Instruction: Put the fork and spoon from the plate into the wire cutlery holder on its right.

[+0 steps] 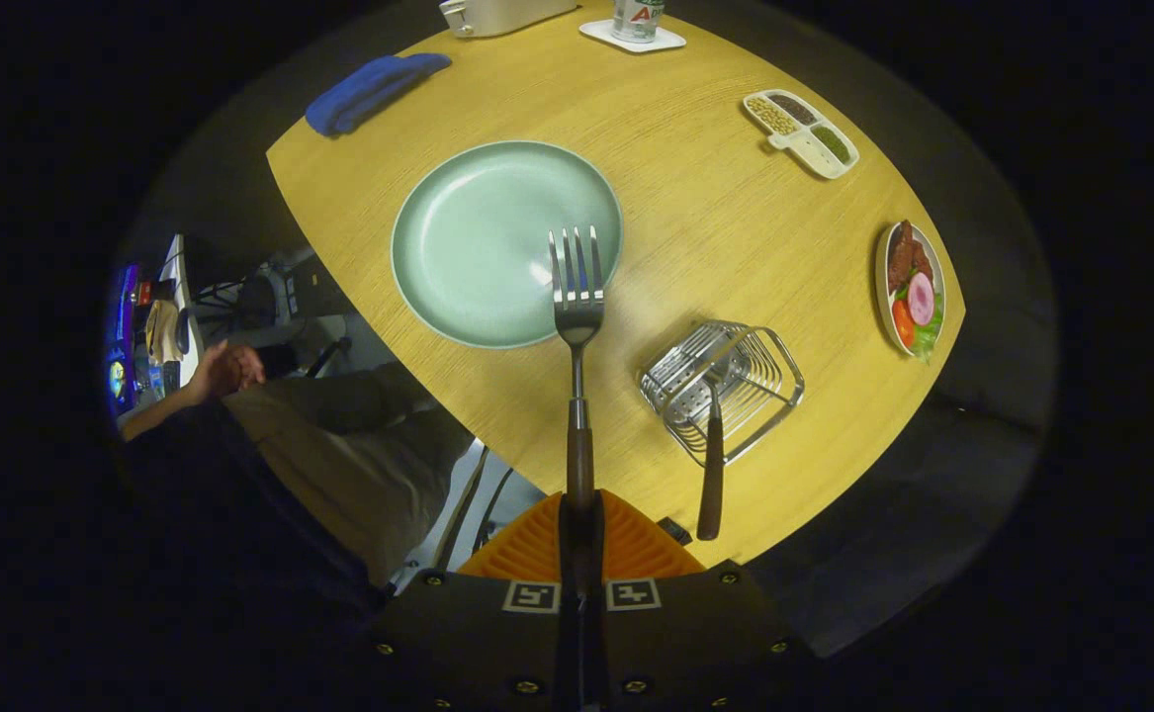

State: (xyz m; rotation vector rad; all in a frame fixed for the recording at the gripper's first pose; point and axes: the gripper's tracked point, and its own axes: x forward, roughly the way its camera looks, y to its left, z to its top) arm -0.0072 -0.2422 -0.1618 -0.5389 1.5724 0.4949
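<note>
The gripper (pixel 578 539) is clenched on the dark wooden handle of a silver four-tined fork (pixel 577 297), both fingers pressed against it, so the fork juts straight ahead with its tines over the near right rim of the round pale-green ceramic plate (pixel 468 247) — the plate itself holds nothing else. Just right of the fork stands the square wire cutlery holder (pixel 754 381) on the yellow wooden table (pixel 715 227); a utensil with a dark wooden handle (pixel 710 475) already sits in it, head down inside the wires and handle leaning out toward the fingers, its head too hidden to tell apart. Beyond, at the table's right edge, a small oval dish (pixel 911 289) carries sliced meat, tomato and greens. Farther back a white divided tray (pixel 802 133) holds beans and seeds in separate compartments. At the far side lie a folded blue cloth (pixel 375 89) and a can on a white square coaster (pixel 633 38).
</note>
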